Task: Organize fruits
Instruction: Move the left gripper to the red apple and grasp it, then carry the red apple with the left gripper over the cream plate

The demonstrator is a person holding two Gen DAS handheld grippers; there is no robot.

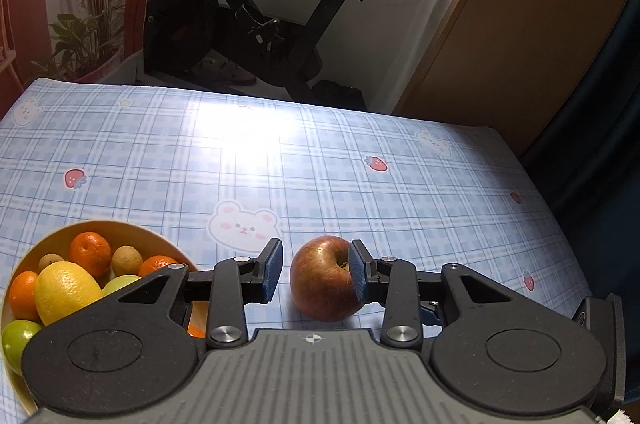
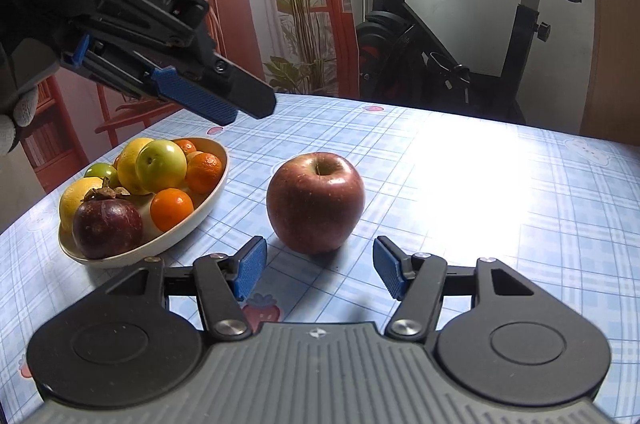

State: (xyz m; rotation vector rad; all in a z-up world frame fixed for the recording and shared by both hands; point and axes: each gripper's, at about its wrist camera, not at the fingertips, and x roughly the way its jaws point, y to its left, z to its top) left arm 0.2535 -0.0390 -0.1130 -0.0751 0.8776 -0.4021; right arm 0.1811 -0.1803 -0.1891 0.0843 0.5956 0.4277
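A red apple [image 2: 316, 202] stands upright on the blue checked tablecloth [image 2: 500, 208], just ahead of my right gripper [image 2: 320, 272], which is open with nothing between its pads. To its left a cream oval bowl [image 2: 218, 180] holds a dark mangosteen [image 2: 107, 224], lemons, green fruits and oranges. My left gripper [image 2: 248, 108] hangs in the air above the bowl's far end, tilted down, apart from every fruit. In the left wrist view its pads [image 1: 272, 274] stand narrowly apart and empty, with the apple [image 1: 320, 298] on the cloth beyond them and the bowl [image 1: 100, 224] at lower left.
A black exercise bike [image 2: 440, 56] stands behind the table's far edge [image 1: 260, 96], with potted plants [image 2: 300, 24] beside it. A wooden panel [image 1: 520, 24] rises at the right. A gloved hand [image 2: 18, 112] holds the left gripper. Bright glare lies on the cloth right of the apple.
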